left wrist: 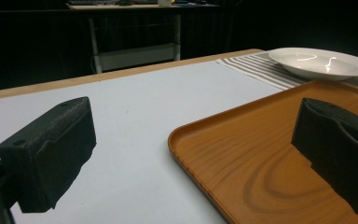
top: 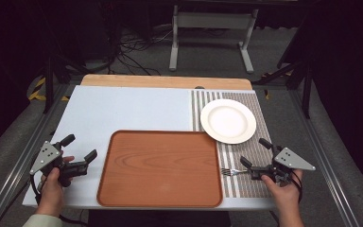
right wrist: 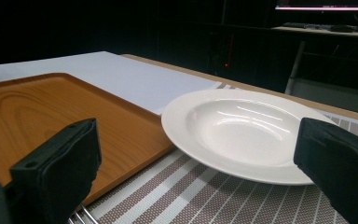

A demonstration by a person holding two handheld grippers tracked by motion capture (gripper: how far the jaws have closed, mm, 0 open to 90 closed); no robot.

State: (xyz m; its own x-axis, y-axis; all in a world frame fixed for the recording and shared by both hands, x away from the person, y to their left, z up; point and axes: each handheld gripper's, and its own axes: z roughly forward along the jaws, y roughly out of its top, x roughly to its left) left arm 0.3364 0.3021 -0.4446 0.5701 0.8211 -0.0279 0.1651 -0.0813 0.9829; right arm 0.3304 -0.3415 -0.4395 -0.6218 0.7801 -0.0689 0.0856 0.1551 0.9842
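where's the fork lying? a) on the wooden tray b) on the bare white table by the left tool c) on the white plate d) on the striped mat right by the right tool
d, the fork lies on the striped mat between the tray and the right tool, while the plate holds nothing.

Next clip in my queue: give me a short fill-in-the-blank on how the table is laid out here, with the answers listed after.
1. The white plate sits on the striped ____, beyond the fork.
2. The wooden tray carries ____ items.
3. The fork's prongs point toward the ____.
4. The jaws of the left gripper and the right gripper are both ____.

Missing words: placemat; no; tray; open
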